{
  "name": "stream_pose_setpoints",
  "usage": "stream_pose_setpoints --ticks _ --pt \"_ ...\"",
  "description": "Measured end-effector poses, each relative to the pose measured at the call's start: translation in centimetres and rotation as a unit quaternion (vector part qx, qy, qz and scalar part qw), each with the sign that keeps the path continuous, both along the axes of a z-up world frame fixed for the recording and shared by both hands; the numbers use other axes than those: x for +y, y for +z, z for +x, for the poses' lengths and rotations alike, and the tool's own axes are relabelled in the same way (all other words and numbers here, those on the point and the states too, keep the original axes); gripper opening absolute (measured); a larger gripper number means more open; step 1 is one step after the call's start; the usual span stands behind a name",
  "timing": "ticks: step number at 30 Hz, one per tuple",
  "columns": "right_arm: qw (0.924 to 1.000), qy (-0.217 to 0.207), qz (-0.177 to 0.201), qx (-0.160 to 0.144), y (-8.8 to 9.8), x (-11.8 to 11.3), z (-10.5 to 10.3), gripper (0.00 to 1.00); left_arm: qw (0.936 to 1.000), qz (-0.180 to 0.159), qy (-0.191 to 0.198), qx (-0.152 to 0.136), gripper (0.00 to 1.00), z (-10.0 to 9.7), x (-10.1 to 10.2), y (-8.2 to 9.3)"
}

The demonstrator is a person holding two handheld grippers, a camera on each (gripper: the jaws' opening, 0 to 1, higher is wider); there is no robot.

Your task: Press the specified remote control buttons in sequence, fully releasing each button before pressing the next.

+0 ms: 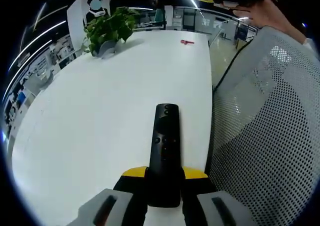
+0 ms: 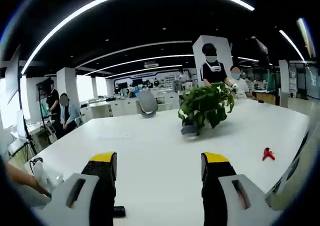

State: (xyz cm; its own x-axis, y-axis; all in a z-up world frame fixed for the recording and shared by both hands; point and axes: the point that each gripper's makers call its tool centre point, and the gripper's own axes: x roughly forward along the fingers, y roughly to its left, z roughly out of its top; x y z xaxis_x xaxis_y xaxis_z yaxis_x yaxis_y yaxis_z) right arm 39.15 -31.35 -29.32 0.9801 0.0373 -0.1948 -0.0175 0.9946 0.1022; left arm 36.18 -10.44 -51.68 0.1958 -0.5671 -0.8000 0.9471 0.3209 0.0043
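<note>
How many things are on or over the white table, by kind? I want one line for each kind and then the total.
Remote control, black, held in the left tongs: 1
Potted plant: 1
Small red object, too small to identify: 1
Small black item near the right tongs, partly hidden: 1
Total: 4

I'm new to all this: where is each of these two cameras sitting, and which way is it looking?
Left gripper view: rides on the left gripper, looking along its jaws, shut on a black remote, over the white table; a mesh chair at right, the person's hand above.
Right gripper view: rides on the right gripper, jaws open, facing across the table into the office.
Both views share the table, the potted plant and a small red object.
</note>
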Motion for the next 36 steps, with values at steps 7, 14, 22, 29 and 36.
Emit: stream_pose_setpoints --ticks 7,14,22,29,36 --pt "0.9998 0.005 0.007 0.017 -0.7 -0.1 0.1 0.69 0.9999 0.016 -0.005 -0.001 0.24 0.0 -0.2 0.0" --pt "0.9996 0.003 0.005 0.028 -1.2 -0.1 0.0 0.67 0.9984 0.044 -0.035 0.001 0.23 0.1 -0.4 0.0" --pt "0.9991 0.001 -0.001 0.042 -1.8 -0.2 0.1 0.65 0.9963 0.064 -0.057 -0.009 0.23 1.6 0.0 0.3" --pt "0.9989 -0.003 -0.005 0.046 -2.0 -0.4 0.0 0.66 0.9946 0.077 -0.068 -0.015 0.23 3.8 0.6 0.6" --pt "0.9985 -0.001 -0.002 0.055 -2.3 -0.2 -0.1 0.64 0.9937 0.087 -0.070 -0.016 0.23 6.9 0.9 1.6"
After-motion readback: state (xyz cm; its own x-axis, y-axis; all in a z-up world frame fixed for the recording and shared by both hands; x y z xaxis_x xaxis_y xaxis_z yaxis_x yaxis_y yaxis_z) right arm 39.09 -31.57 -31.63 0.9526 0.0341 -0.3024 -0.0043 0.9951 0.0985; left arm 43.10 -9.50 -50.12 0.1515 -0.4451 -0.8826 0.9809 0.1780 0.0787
